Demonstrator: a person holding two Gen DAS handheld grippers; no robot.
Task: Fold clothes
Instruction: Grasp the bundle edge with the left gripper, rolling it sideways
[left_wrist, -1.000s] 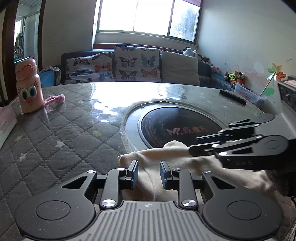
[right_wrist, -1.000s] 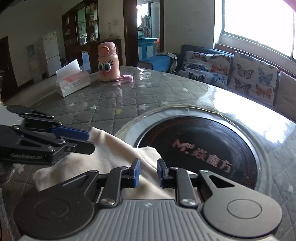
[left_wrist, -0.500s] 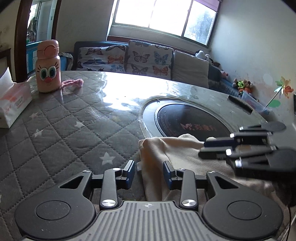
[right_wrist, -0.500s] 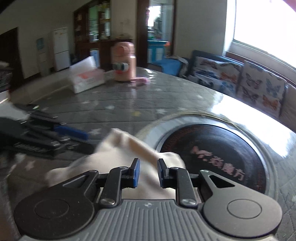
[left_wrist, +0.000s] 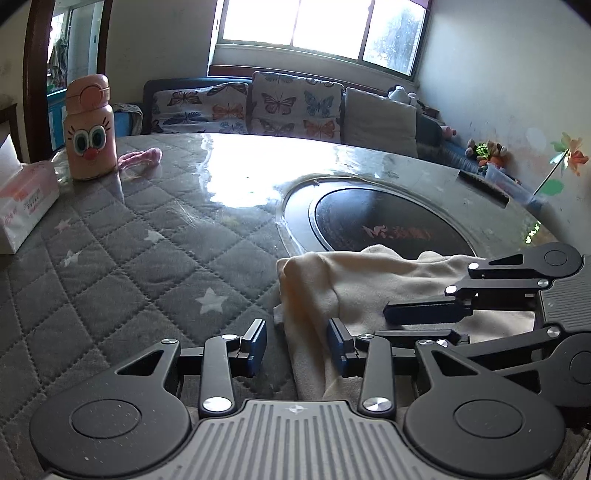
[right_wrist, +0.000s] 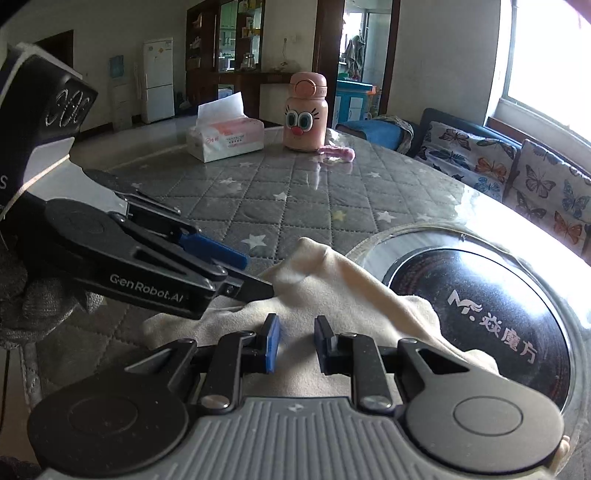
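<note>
Both my left gripper (left_wrist: 297, 341) and right gripper (right_wrist: 296, 341) gape empty over the cream garment (left_wrist: 369, 284); I'd pinch its edge squarely.

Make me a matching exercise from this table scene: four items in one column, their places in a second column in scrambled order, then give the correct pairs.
Items
1. pink bottle
2. tissue pack
3. cream garment
4. pink fluffy band

Places
A. crumpled at the near table edge, partly over the black round inset, under both hand-held grippers
B. lying on the quilted cover just beside the bottle's base
C. standing upright at the far side of the table, cartoon face toward the camera
D. on the table to the left of the bottle in the right wrist view, a white sheet sticking up

Pairs: 1-C, 2-D, 3-A, 4-B
</note>
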